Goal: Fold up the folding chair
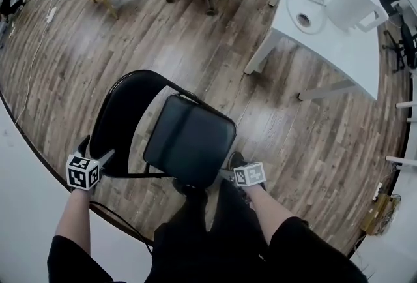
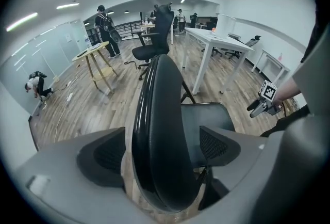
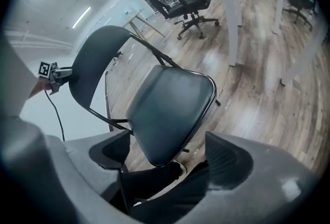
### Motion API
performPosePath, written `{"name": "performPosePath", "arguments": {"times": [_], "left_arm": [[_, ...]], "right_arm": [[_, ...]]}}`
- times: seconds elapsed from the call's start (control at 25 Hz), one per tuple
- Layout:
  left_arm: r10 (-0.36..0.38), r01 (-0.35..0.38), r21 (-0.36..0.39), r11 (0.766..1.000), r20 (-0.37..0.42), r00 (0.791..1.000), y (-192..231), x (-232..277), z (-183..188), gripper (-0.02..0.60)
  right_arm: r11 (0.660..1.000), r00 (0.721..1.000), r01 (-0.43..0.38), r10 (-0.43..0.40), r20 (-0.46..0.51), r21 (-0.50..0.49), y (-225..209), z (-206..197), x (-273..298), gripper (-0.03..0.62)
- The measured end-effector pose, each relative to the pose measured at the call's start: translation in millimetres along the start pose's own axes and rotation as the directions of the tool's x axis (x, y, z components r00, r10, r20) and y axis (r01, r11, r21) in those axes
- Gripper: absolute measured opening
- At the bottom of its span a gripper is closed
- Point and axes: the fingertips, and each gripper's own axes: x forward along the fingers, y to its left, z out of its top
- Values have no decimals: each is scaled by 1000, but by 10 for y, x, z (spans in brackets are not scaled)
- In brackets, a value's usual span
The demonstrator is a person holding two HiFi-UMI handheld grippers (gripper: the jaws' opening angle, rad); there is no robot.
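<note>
Stiff, hinged chair (image 1: 189, 138), lower centre: left gripper (image 2: 165, 148) loosely straddles the backrest (image 2: 157, 94), right gripper (image 3: 170, 158) gapes at the seat (image 3: 170, 109) edge

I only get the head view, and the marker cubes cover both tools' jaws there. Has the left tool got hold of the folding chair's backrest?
Observer: Not clamped. The jaws of the left tool are apart, with the backrest standing between them.
Operator: And the right tool?
Observer: The right tool is open too; the lower edge of the seat sits between its jaws with gaps either side.
Operator: Anyone close by?
Observer: None near; a person stands beyond the round wooden table, across the room.
</note>
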Motion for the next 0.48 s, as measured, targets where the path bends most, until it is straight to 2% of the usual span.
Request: {"name": "performPosePath", "arguments": {"times": [0.2, 0.48], "left_arm": [[-17, 17, 10, 1000, -2, 1000, -3, 75, -39, 451], [-23, 22, 22, 1000, 6, 1000, 38, 99, -65, 451]], "right_arm": [[998, 1000, 5, -4, -10, 65, -172, -42, 216, 442], [986, 999, -33, 32, 9, 165, -335, -17, 564, 442]]}}
